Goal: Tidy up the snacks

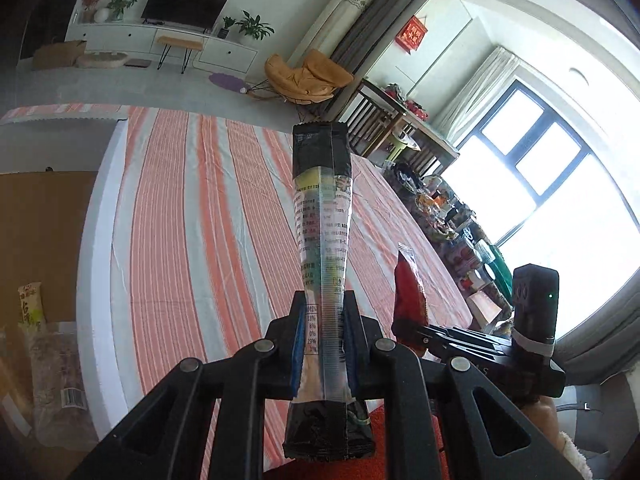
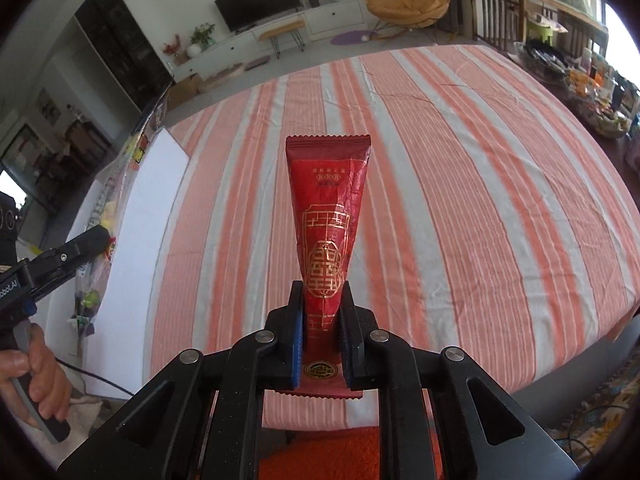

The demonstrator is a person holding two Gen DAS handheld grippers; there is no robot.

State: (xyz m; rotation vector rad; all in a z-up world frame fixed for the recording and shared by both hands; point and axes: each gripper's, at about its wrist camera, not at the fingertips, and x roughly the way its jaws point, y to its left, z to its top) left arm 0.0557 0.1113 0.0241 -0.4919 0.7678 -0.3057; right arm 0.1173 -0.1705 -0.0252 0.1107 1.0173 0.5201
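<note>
Left wrist view
- Left gripper [image 1: 323,320]: its black fingers with blue pads are clamped on a long black and clear plastic snack packet [image 1: 322,216], gripping it low down.
- Packet position: it stands up out of the jaws above the table, its crimped black top end farthest from the camera and its black bottom end hanging below the pads.
- Packet writing: small printed text runs down the clear part, too fine to read; a column of percentages sits near the pads, "8%", "0%" and "29%" among them.
- Table: an orange and white striped cloth [image 1: 192,220] covers it.
- Left edge: a brown cardboard box [image 1: 44,240], with a yellow-green snack bag [image 1: 30,304] and a clear bag bearing a barcode [image 1: 60,380] in front of it.
- Right gripper [image 1: 424,332]: seen from the side, holding a red packet [image 1: 408,296].

Right wrist view
- Right gripper [image 2: 322,320]: closed tight on the red foil snack packet [image 2: 328,216], held upright above the striped cloth [image 2: 480,200].
- Packet print: gold line pattern and a gold double-happiness character; a round gold seal near the bottom; small gold characters near the top, unreadable.
- Left gripper [image 2: 105,233]: at the left edge, its body lettered "obotAI", its handle in a person's hand [image 2: 36,376].
</note>
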